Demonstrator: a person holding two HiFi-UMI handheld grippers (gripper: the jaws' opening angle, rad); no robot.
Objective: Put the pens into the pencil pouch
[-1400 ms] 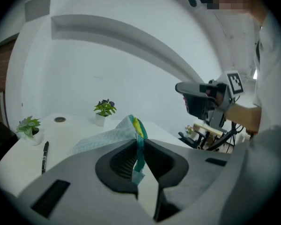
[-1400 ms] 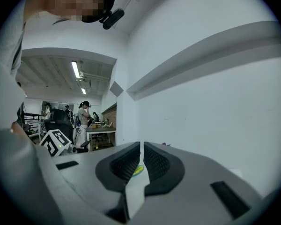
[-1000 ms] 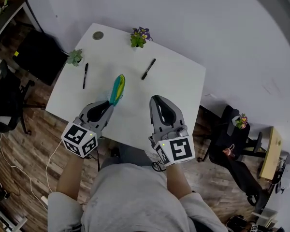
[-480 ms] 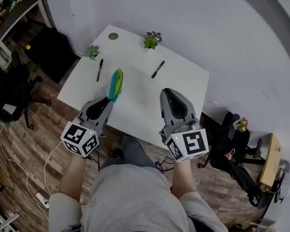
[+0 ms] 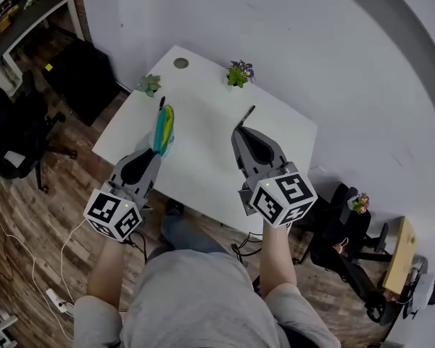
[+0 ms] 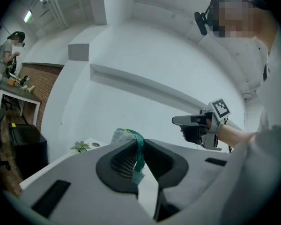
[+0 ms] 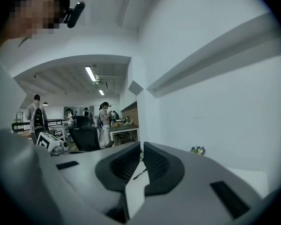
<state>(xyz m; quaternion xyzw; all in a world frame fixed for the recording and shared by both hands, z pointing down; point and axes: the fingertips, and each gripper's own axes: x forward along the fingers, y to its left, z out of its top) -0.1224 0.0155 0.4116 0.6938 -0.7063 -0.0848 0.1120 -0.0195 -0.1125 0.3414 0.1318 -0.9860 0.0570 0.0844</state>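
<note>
1. The white surface (image 5: 203, 169) lies under and ahead of both claws. At its far edge, well beyond the claw tips, stand a green plant (image 5: 149, 85), a flowering plant (image 5: 238, 73) and a round disc (image 5: 180, 62). Both pens are on it, so I judge the task barely begun.
2. The left claw (image 5: 157, 151) is pinched almost closed on one end of the pencil pouch, with fabric squeezed between its pads. The right claw (image 5: 238, 130) has its jaws drawn together to a thin slit with nothing in them.
3. The pencil pouch (image 5: 164, 125), teal and yellow, sticks straight out from the left claw's tips. I cannot tell whether its opening is unzipped or whether it touches the surface.
4. One black pen (image 5: 247, 114) lies just ahead of the right claw's tips, in line with the slit. A second pen (image 5: 161, 104) peeks out past the pouch's far end, ahead of the left claw. Both remain to be picked up and put in, and the right claw would have to open first.
</note>
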